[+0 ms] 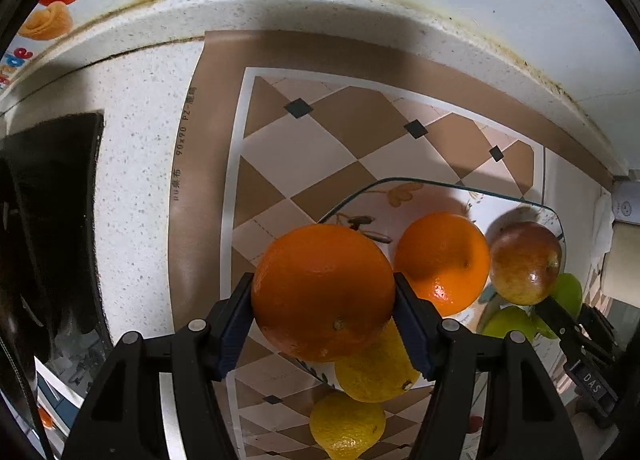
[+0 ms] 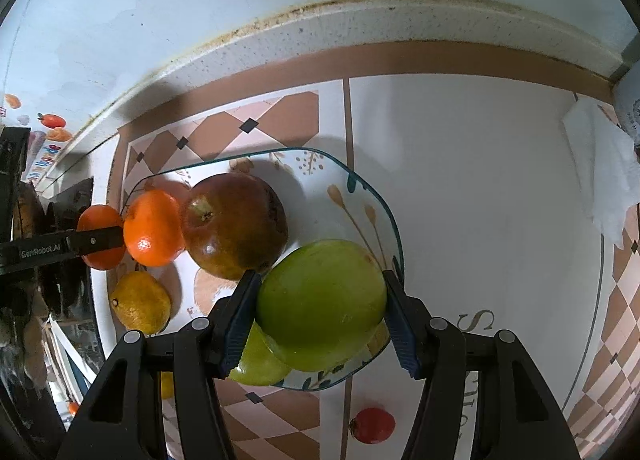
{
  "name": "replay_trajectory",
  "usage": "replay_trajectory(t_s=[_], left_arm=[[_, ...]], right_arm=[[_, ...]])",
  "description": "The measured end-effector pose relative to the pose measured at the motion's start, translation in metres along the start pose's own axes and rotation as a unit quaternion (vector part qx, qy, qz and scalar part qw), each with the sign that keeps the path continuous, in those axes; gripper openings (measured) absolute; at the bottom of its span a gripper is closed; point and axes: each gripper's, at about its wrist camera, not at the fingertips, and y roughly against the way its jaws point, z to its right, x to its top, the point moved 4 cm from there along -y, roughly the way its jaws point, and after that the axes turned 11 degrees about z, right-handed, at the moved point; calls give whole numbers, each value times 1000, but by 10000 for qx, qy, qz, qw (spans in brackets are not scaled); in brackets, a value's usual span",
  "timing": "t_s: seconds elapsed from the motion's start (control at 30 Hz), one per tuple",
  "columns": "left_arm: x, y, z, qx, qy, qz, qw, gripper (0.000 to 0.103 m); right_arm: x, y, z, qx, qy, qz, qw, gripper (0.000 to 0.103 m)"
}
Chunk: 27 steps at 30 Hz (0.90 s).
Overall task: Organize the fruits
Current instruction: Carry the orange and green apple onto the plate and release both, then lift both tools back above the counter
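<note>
My left gripper (image 1: 323, 300) is shut on a large orange (image 1: 324, 292), held above the left edge of the glass plate (image 1: 408, 184). On the plate lie a second orange (image 1: 442, 262), a red-brown apple (image 1: 524, 262) and a lemon (image 1: 376, 370). Another lemon (image 1: 346, 426) lies on the mat in front. My right gripper (image 2: 320, 308) is shut on a green apple (image 2: 320, 300) over the plate (image 2: 360, 188), with a second green apple (image 2: 256, 364) below it. The right wrist view also shows the orange (image 2: 154, 228), the red-brown apple (image 2: 236, 224) and a lemon (image 2: 140, 302).
A checked brown mat (image 1: 304, 140) covers the speckled counter (image 1: 136, 164), which ends at a raised back ledge and white wall. A small red fruit (image 2: 372, 424) lies on the mat near me. A white cloth (image 2: 604, 180) lies at far right. A dark object (image 1: 52, 220) stands at left.
</note>
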Motion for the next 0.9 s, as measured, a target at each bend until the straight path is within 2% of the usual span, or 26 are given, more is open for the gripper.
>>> replay_trajectory(t_s=[0.13,0.2,0.23,0.27,0.3,0.37,0.5,0.6,0.9], left_arm=[[-2,-1,2,76,-56,-36,9999,64],[-2,-3,3,53,-14,-88,9999,64],[-1,-4,4,15,35,-103,9999,70],[0,-6,7,-19,106,-106,9999,75],[0,-5,7,-52,123,-97,9999,86],[-2,0,7,-28,100,-57,9999,89],[-9,10,0,-83,102,-43,9999,90],[-22,23,-1,-56,104,112,9999,90],[-82,86,11,45,-80,1062,9943,90]], right_arm=[[2,-8,-3,-11,-61,-139,9999,63],[3,-8,-3,-25,-104,-140,9998,67],[4,-7,-4,-33,-115,-135,9998,69],[5,-4,-5,-48,-128,-97,9999,75],[6,-1,-5,-89,-127,-57,9999,87],[7,4,-7,-194,-77,-31,9998,95],[3,18,-11,-329,-11,-23,9995,95],[-3,32,-14,-430,104,98,9990,95],[-38,81,-35,-554,390,581,9960,95]])
